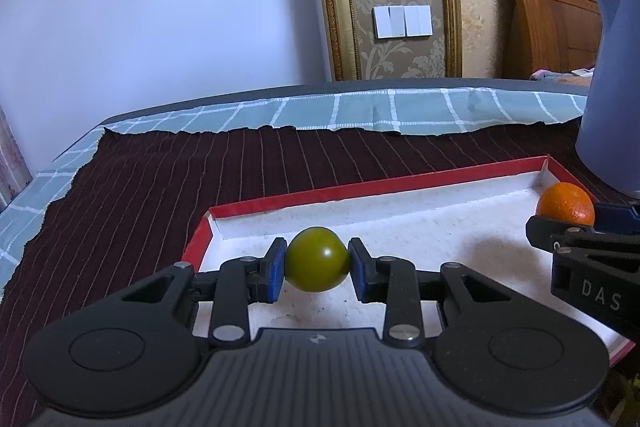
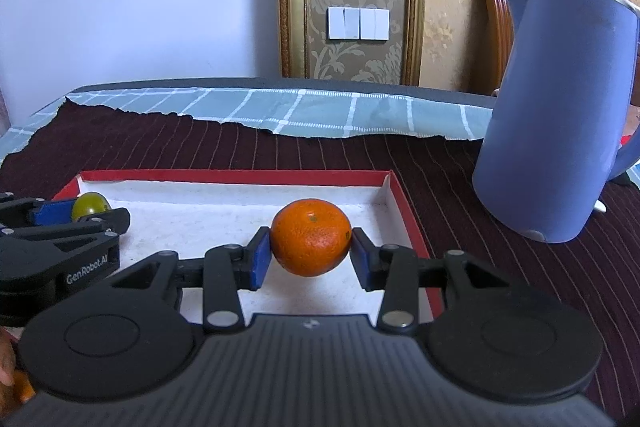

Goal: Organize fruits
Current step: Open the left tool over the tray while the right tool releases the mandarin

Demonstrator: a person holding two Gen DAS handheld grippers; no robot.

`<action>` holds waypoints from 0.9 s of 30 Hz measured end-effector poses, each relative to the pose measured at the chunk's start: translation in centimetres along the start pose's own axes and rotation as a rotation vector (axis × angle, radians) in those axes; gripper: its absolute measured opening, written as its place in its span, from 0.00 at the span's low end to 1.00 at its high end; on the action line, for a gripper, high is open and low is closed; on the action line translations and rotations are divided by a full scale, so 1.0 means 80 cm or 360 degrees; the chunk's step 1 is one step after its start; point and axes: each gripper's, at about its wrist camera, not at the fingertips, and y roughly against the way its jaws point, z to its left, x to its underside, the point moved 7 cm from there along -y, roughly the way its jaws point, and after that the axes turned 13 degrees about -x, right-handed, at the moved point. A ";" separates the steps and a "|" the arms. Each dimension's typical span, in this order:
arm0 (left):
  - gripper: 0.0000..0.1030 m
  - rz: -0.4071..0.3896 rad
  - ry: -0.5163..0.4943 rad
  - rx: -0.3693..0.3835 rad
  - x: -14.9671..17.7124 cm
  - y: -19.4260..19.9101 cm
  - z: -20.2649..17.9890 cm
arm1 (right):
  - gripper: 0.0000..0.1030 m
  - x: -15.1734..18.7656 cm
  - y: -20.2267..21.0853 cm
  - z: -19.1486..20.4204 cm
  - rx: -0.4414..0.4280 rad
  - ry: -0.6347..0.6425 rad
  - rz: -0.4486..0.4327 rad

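Left gripper (image 1: pixel 318 261) fingers clamp glossy green fruit (image 1: pixel 317 259); right gripper (image 2: pixel 311 247) fingers clamp dimpled orange (image 2: pixel 311 237). Both held above red-rimmed white tray (image 2: pixel 240 175). Blue kettle (image 2: pixel 560 107) stands right of right fingers, apart.

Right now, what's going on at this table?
A person is sorting fruit with two handheld grippers. The left gripper has its fingers closed on a green fruit, and the right gripper grips an orange. Both fruits are over the white floor of a shallow red-rimmed box on a dark striped cloth; whether they touch the floor is unclear. A blue kettle stands outside the box to its right.
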 end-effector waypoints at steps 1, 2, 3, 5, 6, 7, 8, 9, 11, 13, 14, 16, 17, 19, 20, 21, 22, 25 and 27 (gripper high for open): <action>0.32 0.0003 0.0001 -0.0001 0.000 -0.001 0.000 | 0.39 0.000 -0.001 0.000 0.0002 0.0001 0.0003; 0.32 0.0007 0.0003 -0.0002 -0.001 -0.003 0.000 | 0.39 0.000 -0.002 0.000 0.0004 0.0002 0.0005; 0.32 0.0011 0.0003 -0.0003 -0.001 -0.003 0.000 | 0.39 -0.001 -0.003 0.000 0.0005 0.0003 0.0007; 0.32 0.0016 0.0006 -0.0004 -0.001 -0.005 0.000 | 0.39 -0.002 -0.004 0.000 0.0009 0.0006 0.0010; 0.32 0.0019 0.0005 -0.0007 0.000 -0.005 0.000 | 0.39 -0.002 -0.005 0.001 0.0009 0.0007 0.0012; 0.32 0.0022 0.0005 -0.0010 0.000 -0.005 0.000 | 0.39 -0.003 -0.005 0.001 0.0011 0.0009 0.0013; 0.32 0.0024 0.0004 -0.0010 -0.001 -0.006 0.000 | 0.39 -0.003 -0.006 0.001 0.0015 0.0012 0.0017; 0.32 0.0024 0.0002 -0.0010 -0.001 -0.006 0.000 | 0.39 -0.003 -0.007 0.001 0.0020 0.0013 0.0021; 0.32 0.0018 0.0002 -0.0017 -0.002 -0.006 0.000 | 0.40 -0.004 -0.008 0.002 0.0024 0.0015 0.0028; 0.32 0.0012 -0.0007 -0.0027 -0.002 -0.004 0.000 | 0.49 -0.005 -0.007 0.001 0.0028 0.0016 0.0011; 0.32 0.0011 -0.0010 -0.0031 -0.002 -0.004 -0.001 | 0.50 -0.006 -0.006 0.001 0.0038 0.0024 -0.0001; 0.32 0.0020 -0.0010 -0.0030 -0.001 -0.004 -0.002 | 0.53 -0.008 -0.003 0.002 0.0041 0.0033 -0.0008; 0.32 0.0025 -0.0008 -0.0023 -0.001 -0.004 -0.002 | 0.53 -0.009 -0.001 0.003 0.0039 0.0035 -0.0015; 0.32 0.0029 -0.0005 -0.0021 -0.002 -0.005 -0.001 | 0.54 -0.010 0.002 0.004 0.0044 0.0040 -0.0022; 0.32 0.0028 -0.0005 -0.0025 -0.002 -0.005 0.000 | 0.58 -0.010 0.004 0.004 0.0044 0.0039 -0.0028; 0.33 0.0029 -0.0003 -0.0027 -0.002 -0.005 0.001 | 0.65 -0.010 0.006 0.004 0.0046 0.0037 -0.0035; 0.35 0.0035 0.0003 -0.0027 -0.002 -0.006 0.001 | 0.68 -0.009 0.008 0.004 0.0051 0.0040 -0.0046; 0.47 0.0041 0.0015 -0.0034 -0.002 -0.007 0.003 | 0.82 -0.008 0.019 0.008 0.0074 0.0063 -0.0092; 0.53 0.0044 0.0015 -0.0039 -0.003 -0.007 0.003 | 0.91 -0.008 0.026 0.009 0.0082 0.0051 -0.0128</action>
